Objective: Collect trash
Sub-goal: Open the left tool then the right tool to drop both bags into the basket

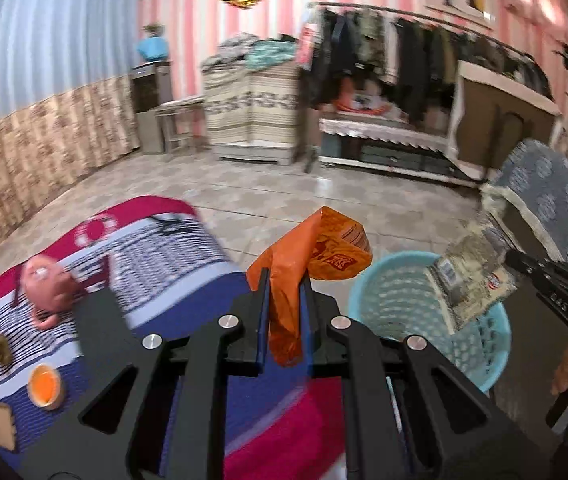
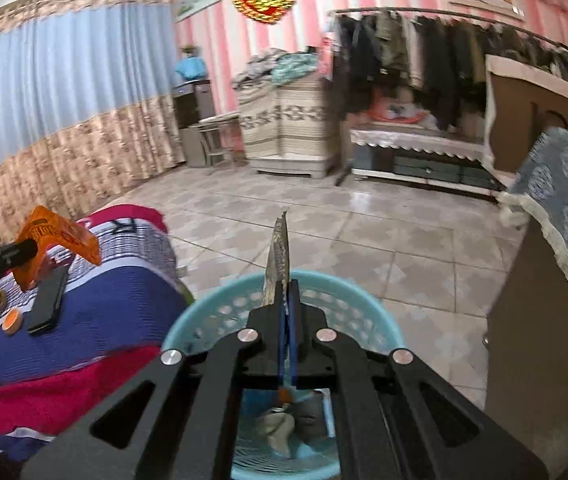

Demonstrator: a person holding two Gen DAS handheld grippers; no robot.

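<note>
Bedroom with pink striped wallpaper, blue curtain over a beige floral lower band, pale tiled floor (image 2: 324, 232), clothes rail at the back. Striped red, white and blue bedspread (image 1: 187, 252) at lower left.

Left gripper (image 1: 285, 280) pinched on a crinkled orange plastic snack wrapper (image 1: 316, 252); wrapper neck squeezed between the black fingers, printed end sticking up and right past the tips, held above the bedspread edge, just left of the light blue perforated plastic basket (image 1: 404, 304). From the right wrist view, same wrapper (image 2: 59, 240) at far left over the bed.

Right gripper (image 2: 287, 292) pressed together on a thin silvery foil wrapper (image 2: 277, 256), seen edge-on, standing up from the tips directly above the basket (image 2: 219, 312). In the left view, foil wrapper (image 1: 472, 280) flat-on, over the basket rim.

Basket bottom partly hidden by gripper body; crumpled scraps (image 2: 279, 424) inside, hard to identify. Orange round lid (image 1: 45, 388), black phone (image 2: 47, 304), pink object (image 1: 45, 284) on bed, all motion-blurred. Brown lump at far left cut off.
</note>
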